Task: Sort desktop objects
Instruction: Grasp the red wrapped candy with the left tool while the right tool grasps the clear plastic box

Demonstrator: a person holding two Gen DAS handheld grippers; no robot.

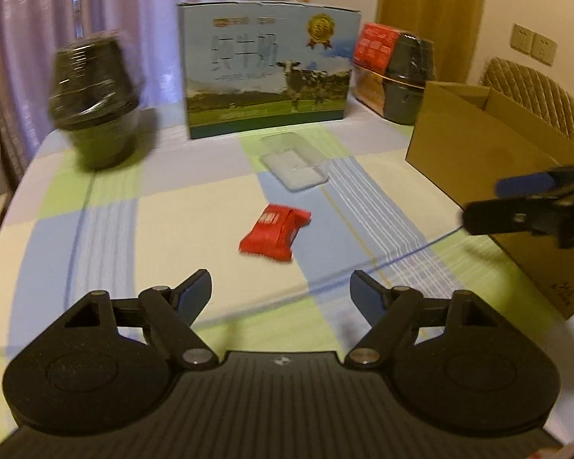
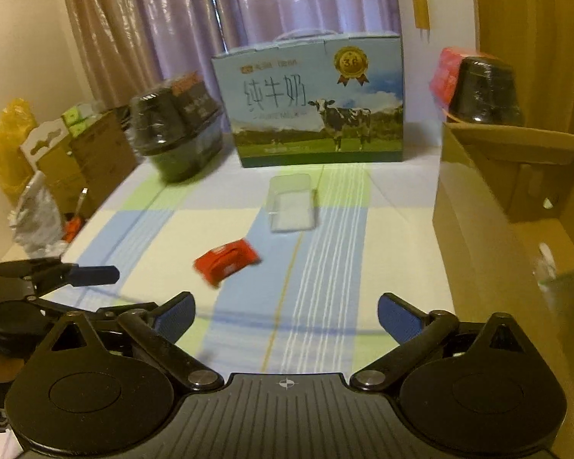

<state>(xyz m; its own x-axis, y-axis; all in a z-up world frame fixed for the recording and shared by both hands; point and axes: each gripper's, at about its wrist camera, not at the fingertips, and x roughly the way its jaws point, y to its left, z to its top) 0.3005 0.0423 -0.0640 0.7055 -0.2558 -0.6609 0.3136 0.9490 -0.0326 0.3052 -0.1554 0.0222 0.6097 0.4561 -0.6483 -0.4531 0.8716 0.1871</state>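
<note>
Left gripper (image 1: 281,290) and right gripper (image 2: 285,315), both spread wide and empty, hover above the checked tablecloth (image 1: 107,225). Ahead, left to right: red packet (image 1: 274,231) lying flat, clear tray (image 1: 294,161) beyond it, open cardboard box (image 1: 478,153) at the right edge.

Tablecloth (image 2: 382,244): woven cloth, matt, plaid. Red packet (image 1: 274,236): glossy foil-like wrapper. Clear tray (image 1: 294,162): smooth transparent plastic. Open carton (image 2: 490,237): plain matt cardboard. Milk box (image 1: 268,72): printed card, slight sheen. Dark bowls (image 1: 95,103): shiny film wrap. Left gripper (image 1: 281,292): matt black plastic, metal pivots.
</note>
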